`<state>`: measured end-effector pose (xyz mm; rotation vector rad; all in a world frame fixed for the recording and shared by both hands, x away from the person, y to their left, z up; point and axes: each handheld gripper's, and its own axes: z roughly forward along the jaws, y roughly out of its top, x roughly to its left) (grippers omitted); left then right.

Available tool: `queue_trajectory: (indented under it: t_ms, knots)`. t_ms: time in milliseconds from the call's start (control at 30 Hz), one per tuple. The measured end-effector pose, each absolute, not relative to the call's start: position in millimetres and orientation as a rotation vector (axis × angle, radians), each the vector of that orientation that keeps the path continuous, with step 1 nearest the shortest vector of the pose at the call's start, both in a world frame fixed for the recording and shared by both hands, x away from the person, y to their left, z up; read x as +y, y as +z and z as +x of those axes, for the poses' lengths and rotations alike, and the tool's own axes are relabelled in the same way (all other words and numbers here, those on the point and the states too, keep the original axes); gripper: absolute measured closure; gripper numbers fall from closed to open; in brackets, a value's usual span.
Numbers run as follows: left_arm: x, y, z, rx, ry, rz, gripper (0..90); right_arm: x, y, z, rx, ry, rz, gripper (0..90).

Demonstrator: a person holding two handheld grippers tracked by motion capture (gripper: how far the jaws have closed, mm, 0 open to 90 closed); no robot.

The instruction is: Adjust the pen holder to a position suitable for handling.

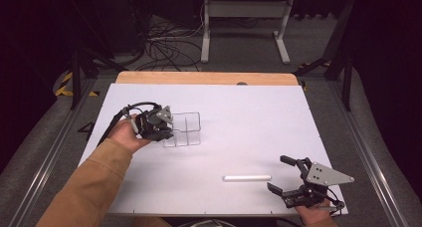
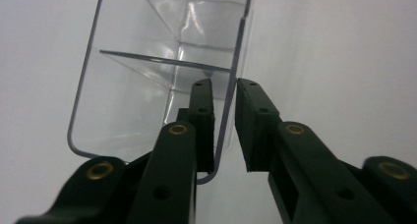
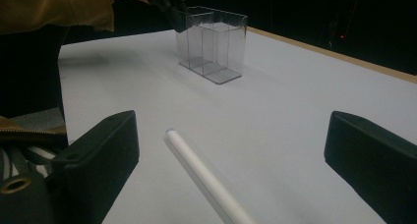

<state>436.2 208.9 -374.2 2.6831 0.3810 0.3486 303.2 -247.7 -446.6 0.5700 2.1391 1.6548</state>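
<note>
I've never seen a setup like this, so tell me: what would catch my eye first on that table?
Probably the clear plastic box with its compartments, standing left of centre on the white table. The left gripper has one jaw inside and one outside the box's wall, nearly closed on it. Near the front edge lies a white stick, and the right gripper waits beside it with its jaws wide open.

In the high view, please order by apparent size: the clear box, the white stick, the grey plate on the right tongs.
1. clear box, clearly largest.
2. white stick and grey plate: unsure; the stick is longer but thin, and the plate sits nearer the camera.
</note>
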Motion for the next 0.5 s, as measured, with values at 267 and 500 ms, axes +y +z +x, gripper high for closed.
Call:
queue_trajectory:
  t_ms: [267,500]
  knots:
    - [200.7,-365.1,422.3,0.266,0.322,2.629,88.1,-248.1,-446.5,302.9,2.134,1.664,0.567,6.5]
    - [182.8,-356.0,407.9,0.149,0.297,2.577,88.1,-247.4,-446.4,302.8,2.139,1.663,0.564,6.5]
